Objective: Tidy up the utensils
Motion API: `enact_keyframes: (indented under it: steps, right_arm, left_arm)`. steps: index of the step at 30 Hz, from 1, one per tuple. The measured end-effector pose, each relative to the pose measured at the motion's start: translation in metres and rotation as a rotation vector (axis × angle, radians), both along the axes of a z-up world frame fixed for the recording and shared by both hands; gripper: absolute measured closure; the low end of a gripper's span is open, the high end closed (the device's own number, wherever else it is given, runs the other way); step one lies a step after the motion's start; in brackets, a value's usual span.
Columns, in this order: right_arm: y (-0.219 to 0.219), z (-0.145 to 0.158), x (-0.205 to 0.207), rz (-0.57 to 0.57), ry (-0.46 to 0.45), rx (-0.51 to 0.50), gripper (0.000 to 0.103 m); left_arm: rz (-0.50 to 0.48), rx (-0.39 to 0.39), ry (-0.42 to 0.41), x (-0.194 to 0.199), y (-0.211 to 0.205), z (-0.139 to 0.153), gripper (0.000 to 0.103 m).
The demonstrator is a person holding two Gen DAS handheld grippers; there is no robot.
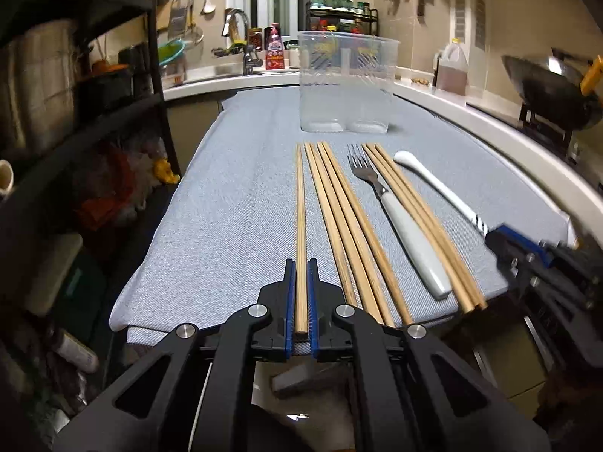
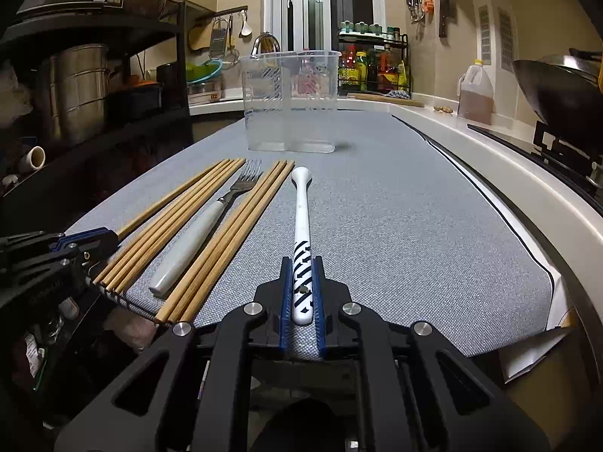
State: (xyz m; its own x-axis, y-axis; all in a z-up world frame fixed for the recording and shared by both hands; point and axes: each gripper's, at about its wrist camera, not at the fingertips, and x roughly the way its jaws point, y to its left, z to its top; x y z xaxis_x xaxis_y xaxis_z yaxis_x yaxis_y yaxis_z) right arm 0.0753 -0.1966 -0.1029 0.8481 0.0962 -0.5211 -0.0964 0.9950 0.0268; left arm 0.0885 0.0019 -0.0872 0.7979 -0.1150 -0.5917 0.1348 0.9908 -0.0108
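On the grey cloth (image 1: 233, 203) lie several wooden chopsticks (image 1: 350, 218), a white-handled fork (image 1: 399, 218) and a white spoon with a striped handle (image 2: 301, 218). My left gripper (image 1: 300, 263) is shut on the near end of a single chopstick (image 1: 300, 207) at the left of the row. My right gripper (image 2: 301, 263) is closed around the spoon's striped handle; it also shows in the left wrist view (image 1: 501, 237). A clear plastic two-compartment holder (image 1: 346, 79) stands empty at the far end of the cloth, also in the right wrist view (image 2: 290, 101).
A dark shelf rack (image 1: 94, 94) with pots stands to the left. A white counter edge (image 2: 508, 173) runs along the right, with a wok (image 2: 561, 90) and an oil jug (image 2: 475, 94). A sink and spice rack (image 2: 373, 64) lie behind the holder.
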Motion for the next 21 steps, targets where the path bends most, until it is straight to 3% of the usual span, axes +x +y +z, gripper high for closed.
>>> enact_keyframes:
  steps: [7,21]
  right_arm:
    - [-0.007,0.011,-0.004,-0.018,-0.013,-0.013,0.092]
    - [-0.011,0.068,0.002,-0.011,-0.175,0.024,0.093]
  left_arm:
    - [0.010,-0.001,-0.056,-0.007,0.007,0.022,0.097]
    - [-0.006,0.014,-0.183,-0.005,0.006,0.075,0.097]
